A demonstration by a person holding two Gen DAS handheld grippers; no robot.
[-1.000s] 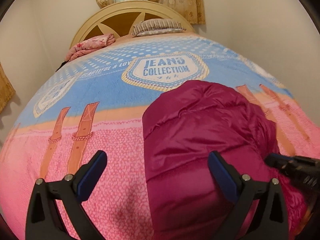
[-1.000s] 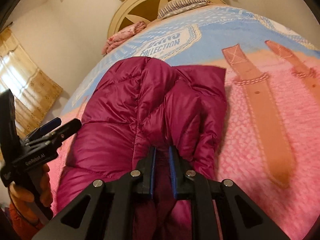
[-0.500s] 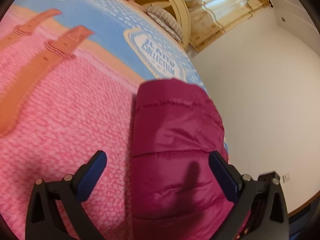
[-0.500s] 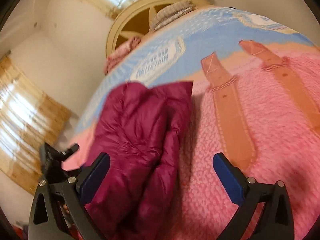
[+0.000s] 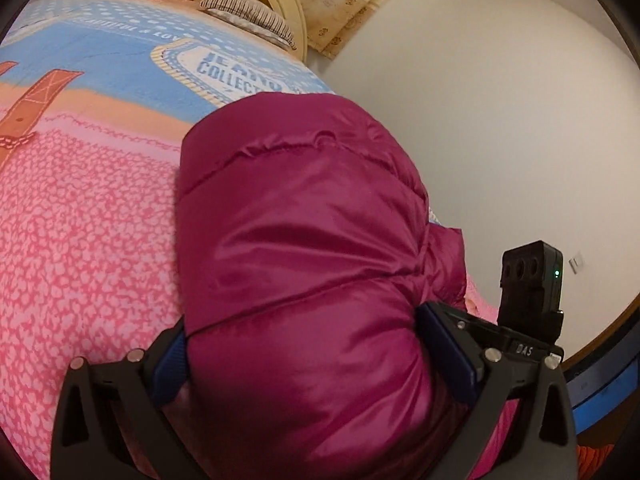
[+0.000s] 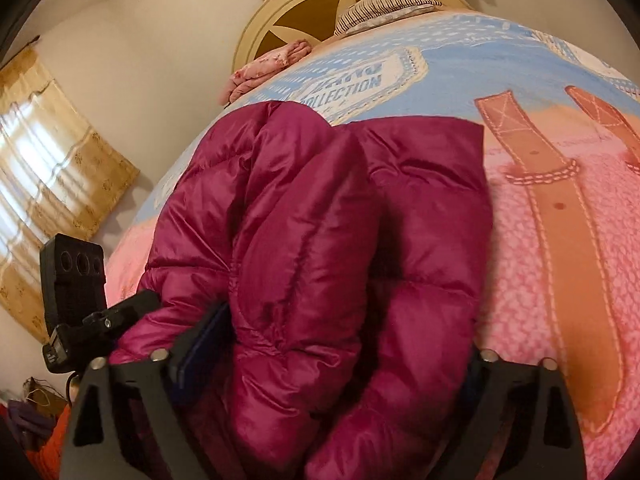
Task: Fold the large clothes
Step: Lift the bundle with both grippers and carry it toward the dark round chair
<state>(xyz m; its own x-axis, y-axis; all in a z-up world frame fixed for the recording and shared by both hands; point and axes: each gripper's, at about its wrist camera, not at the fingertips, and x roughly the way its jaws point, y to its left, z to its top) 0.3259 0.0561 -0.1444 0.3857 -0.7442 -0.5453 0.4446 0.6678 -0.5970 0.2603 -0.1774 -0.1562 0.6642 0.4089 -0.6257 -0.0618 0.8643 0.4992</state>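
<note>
Magenta puffer jacket (image 5: 304, 248), folded into a thick quilted bundle, lies on the bed's pink, orange and blue printed blanket (image 5: 80, 220) near its edge. Left wrist view, left to right: blanket with orange strap print; left tool (image 5: 304, 356) with jaws spread wide around the bundle's near end, blue pads pressed to either side of the padding; other tool's black tracker block just beside the bundle; bare cream wall. Right wrist view, left to right: gold curtain (image 6: 52, 184); left tool's black body touching the jacket's left flank; right tool (image 6: 328, 364) also spread wide, straddling the bunched folds, left pad against the fabric, right pad mostly hidden behind it; strap print beyond. At the headboard (image 6: 320, 4): folded pink floral cloth (image 6: 268, 66) and striped pillow (image 6: 384, 6).
</note>
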